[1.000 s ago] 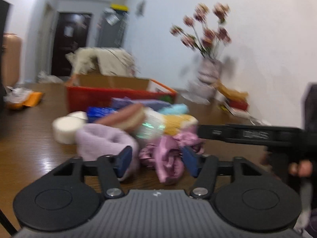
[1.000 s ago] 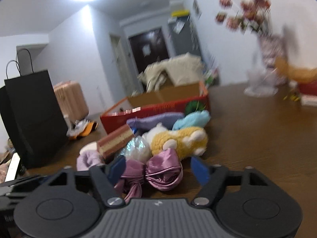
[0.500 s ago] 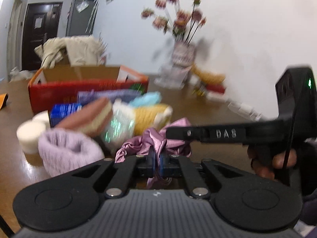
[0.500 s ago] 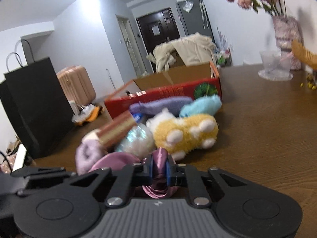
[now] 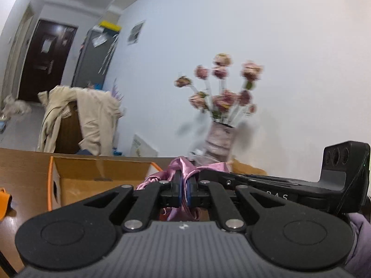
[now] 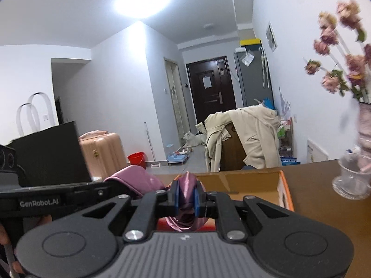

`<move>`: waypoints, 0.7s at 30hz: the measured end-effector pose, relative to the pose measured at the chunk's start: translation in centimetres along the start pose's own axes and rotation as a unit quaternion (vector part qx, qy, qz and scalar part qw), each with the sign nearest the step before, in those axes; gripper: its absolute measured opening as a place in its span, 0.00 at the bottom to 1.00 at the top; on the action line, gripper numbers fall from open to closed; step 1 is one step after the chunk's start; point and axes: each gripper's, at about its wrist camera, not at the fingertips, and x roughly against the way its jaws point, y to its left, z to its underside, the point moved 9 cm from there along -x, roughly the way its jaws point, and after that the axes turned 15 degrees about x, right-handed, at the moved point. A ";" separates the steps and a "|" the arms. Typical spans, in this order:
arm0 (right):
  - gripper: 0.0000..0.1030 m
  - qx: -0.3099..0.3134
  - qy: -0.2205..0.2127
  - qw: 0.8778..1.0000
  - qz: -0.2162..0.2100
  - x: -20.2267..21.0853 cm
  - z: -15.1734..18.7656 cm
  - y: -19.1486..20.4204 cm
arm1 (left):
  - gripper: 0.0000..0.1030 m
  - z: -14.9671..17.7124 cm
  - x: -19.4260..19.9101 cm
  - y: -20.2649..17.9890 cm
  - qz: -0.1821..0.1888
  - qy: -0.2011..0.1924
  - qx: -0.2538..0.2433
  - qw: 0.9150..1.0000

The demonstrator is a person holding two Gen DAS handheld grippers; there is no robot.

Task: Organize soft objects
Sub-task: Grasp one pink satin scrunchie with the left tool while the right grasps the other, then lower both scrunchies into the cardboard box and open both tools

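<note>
Both grippers pinch the same pink satin scrunchie, lifted off the table. My left gripper is shut on a thin fold of the scrunchie, which bunches above and hangs below the blue pads. My right gripper is shut on a thicker fold of the scrunchie; more of its fabric bulges out to the left. Right behind both grippers stands the open cardboard box with orange edges, also the box in the right wrist view. The other soft toys are out of sight.
A vase of pink flowers stands on the wooden table by the wall, with a clear glass cup beside it. A black paper bag stands at the left. A chair draped with a beige coat is beyond the table.
Both grippers shut on the pink scrunchie as it lay on the table, then rose with it. The pile of soft toys has dropped out of view and the box now sits close ahead.
</note>
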 end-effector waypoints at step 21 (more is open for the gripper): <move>0.12 -0.117 0.229 0.966 0.023 -33.1 6.4 -7.6 | 0.28 -5.1 -18.2 22.0 -0.177 0.096 0.103 0.974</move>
